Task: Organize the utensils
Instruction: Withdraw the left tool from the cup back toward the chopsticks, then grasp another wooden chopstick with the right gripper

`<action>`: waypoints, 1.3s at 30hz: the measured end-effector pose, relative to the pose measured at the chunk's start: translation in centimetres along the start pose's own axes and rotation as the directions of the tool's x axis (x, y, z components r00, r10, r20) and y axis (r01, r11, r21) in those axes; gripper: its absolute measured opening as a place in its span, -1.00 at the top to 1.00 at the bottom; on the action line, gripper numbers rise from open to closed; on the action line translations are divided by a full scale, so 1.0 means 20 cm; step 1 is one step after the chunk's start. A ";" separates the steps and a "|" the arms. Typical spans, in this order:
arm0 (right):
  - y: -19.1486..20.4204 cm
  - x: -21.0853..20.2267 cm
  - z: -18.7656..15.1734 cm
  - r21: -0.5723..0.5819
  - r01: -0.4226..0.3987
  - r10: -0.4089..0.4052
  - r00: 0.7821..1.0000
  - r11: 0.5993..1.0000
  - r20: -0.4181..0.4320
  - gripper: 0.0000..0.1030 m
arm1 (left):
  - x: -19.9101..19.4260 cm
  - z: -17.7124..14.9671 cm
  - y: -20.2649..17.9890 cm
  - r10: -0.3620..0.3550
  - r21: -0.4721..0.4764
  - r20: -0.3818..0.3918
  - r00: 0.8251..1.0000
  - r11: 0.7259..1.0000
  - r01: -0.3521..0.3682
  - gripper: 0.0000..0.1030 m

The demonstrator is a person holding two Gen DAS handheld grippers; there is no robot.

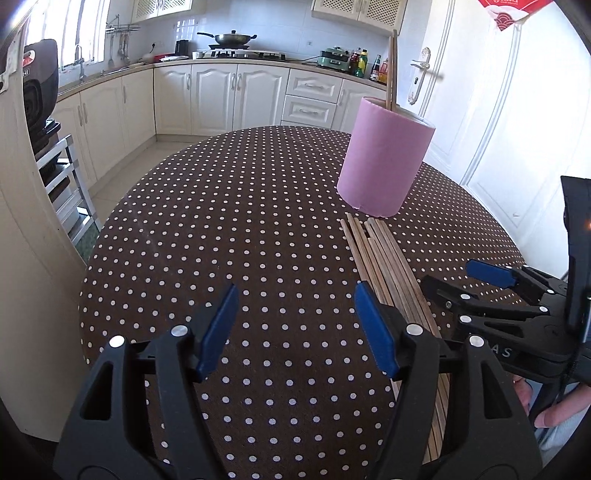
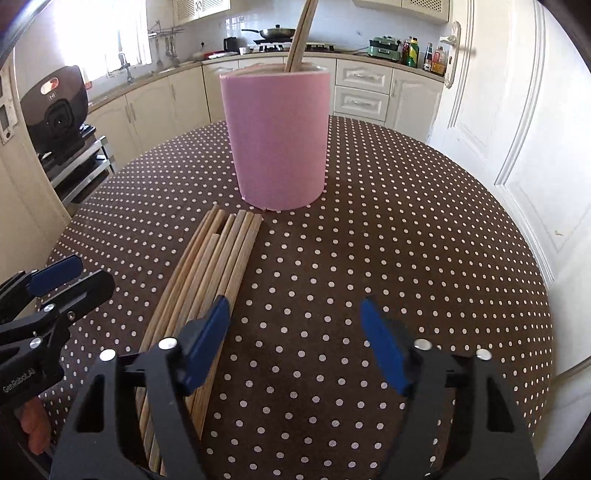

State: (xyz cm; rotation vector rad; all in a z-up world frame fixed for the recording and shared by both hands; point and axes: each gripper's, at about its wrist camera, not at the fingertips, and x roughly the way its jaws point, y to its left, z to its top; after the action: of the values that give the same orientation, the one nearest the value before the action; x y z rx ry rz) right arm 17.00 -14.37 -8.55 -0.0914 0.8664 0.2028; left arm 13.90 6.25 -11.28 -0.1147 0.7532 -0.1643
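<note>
Several wooden chopsticks (image 1: 384, 258) (image 2: 218, 258) lie side by side on the dotted tablecloth, their tips near a pink cylindrical holder (image 1: 384, 155) (image 2: 277, 140). Two chopsticks (image 1: 391, 70) (image 2: 301, 33) stand upright in the holder. My left gripper (image 1: 295, 295) hovers open over bare cloth, left of the pile, its right finger over the pile's edge. My right gripper (image 2: 293, 310) is open too, to the right of the pile, its left finger above the outermost sticks. Neither holds anything. Each gripper shows in the other's view, the right gripper (image 1: 458, 275) and the left gripper (image 2: 86, 275).
The round table (image 1: 221, 221) (image 2: 424, 221) has a brown white-dotted cloth. Kitchen cabinets, a stove with a pan (image 1: 231, 37) and bottles (image 1: 364, 62) line the far wall. A dark appliance on a rack (image 2: 59, 114) stands left; a white door (image 2: 498, 110) is right.
</note>
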 end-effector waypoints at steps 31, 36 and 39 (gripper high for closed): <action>0.14 0.03 0.03 -0.024 -0.006 0.006 1.000 1.000 0.004 0.32 | 0.00 0.02 0.12 -0.065 -0.105 0.034 0.997 0.992 0.069 -0.28; 0.14 0.03 0.00 -0.018 0.000 0.000 1.000 1.000 -0.023 0.45 | 0.02 0.02 0.16 -0.095 -0.154 0.026 0.995 0.983 0.098 -0.28; 0.14 0.03 0.00 -0.019 0.003 -0.003 1.000 1.000 -0.024 0.46 | 0.02 0.03 0.17 -0.110 -0.163 0.031 0.993 0.980 0.114 -0.28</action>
State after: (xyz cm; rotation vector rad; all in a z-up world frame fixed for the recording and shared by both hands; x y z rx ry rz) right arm 16.67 -11.62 -9.01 -0.1129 0.8879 0.2073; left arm 14.92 9.50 -11.71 -0.3164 0.7382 -0.2077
